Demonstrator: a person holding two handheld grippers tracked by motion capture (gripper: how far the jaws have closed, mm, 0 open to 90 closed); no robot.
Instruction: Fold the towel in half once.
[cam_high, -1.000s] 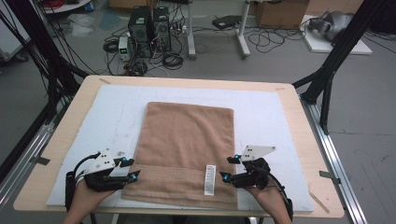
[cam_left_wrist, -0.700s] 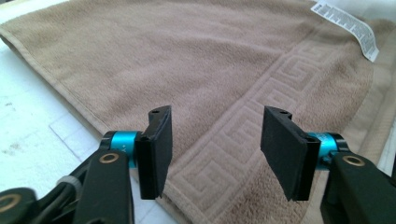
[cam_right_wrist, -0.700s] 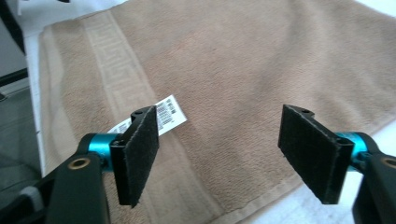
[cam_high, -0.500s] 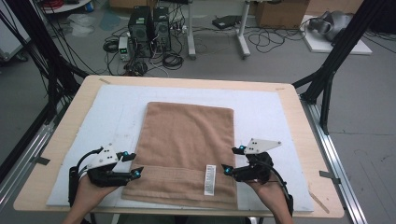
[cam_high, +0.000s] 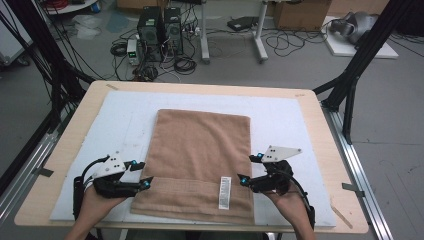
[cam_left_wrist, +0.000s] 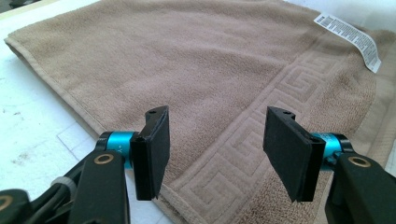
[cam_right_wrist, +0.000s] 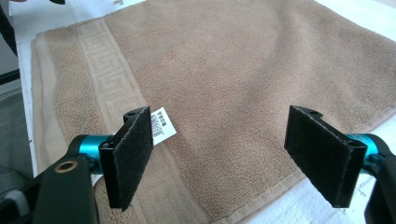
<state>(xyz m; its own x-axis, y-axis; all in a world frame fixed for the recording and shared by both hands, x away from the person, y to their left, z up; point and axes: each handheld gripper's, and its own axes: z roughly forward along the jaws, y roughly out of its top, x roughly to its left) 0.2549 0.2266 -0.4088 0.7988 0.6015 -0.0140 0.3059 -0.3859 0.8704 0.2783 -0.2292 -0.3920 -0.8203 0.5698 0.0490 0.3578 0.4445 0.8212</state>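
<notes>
While the brown towel lies flat on the white mat, the left gripper and right gripper flank its near folded band, jaws just opened wide, holding nothing; a white label sits on that band.

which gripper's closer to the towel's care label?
Right. The right gripper is just right of the label, at the towel's right edge; the left gripper is across the towel at its left edge.

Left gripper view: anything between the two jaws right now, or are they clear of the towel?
Nothing is gripped. The left gripper stands open above the brown towel; in the gap shows its key-pattern border. The jaws have just been opening.
</notes>
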